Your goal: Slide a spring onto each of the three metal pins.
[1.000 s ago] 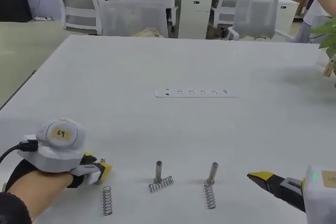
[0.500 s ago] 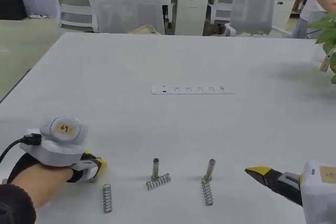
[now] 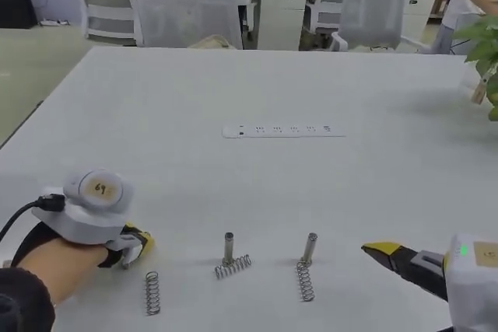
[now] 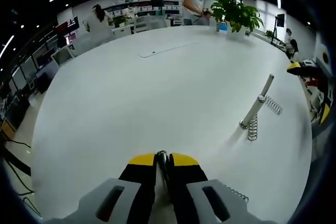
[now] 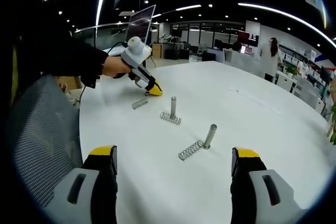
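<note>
Power strip point(image 3: 283, 131) beyond springs point(image 3: 234, 267), left gripper point(image 4: 161, 156) pinching metal pin point(image 4: 161, 154), right gripper point(image 5: 174, 152) agape

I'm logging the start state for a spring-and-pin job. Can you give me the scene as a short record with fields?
surface: white table
pins: two upright steel pins
springs: three loose coil springs, lying flat, none on a pin
left gripper: fingers shut on small grey metal piece, perhaps the third pin
right gripper: open, right of the pins
</note>
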The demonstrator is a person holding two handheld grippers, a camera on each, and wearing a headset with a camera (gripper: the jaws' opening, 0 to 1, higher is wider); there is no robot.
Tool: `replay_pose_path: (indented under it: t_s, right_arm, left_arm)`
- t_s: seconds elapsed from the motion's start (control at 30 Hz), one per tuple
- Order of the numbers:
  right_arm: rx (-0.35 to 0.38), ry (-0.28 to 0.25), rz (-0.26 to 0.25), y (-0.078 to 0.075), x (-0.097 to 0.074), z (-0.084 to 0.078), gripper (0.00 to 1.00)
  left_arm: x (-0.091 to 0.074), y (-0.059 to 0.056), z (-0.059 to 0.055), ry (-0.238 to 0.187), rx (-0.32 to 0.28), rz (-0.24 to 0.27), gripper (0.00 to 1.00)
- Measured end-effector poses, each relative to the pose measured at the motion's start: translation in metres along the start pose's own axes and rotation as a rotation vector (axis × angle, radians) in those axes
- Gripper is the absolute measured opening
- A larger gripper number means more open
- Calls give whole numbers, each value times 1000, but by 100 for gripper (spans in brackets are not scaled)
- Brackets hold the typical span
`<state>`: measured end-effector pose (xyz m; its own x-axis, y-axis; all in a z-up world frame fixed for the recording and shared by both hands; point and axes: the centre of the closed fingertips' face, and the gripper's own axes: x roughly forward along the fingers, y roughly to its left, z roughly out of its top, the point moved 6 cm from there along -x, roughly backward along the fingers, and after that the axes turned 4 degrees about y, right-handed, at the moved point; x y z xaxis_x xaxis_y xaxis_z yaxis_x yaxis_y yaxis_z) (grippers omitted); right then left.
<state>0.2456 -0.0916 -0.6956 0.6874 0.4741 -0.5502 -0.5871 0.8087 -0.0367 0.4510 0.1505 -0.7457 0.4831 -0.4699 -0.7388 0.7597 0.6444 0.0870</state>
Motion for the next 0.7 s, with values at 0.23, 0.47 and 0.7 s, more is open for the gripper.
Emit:
replay_pose_path:
  t_s: [0.23,0.47,0.7]
  right_arm:
    - [0,-2,-2,-1,-1,0,88]
    - [1,-5,-2,-1,-1,0,87]
    - [-1,-4,1,-2,-1,0,87]
  left_arm:
    - [1,0,2,15,22,3,2]
    - [1,1,2,22,12,0,0]
    - [-3,0,5,8,-23,-9,0]
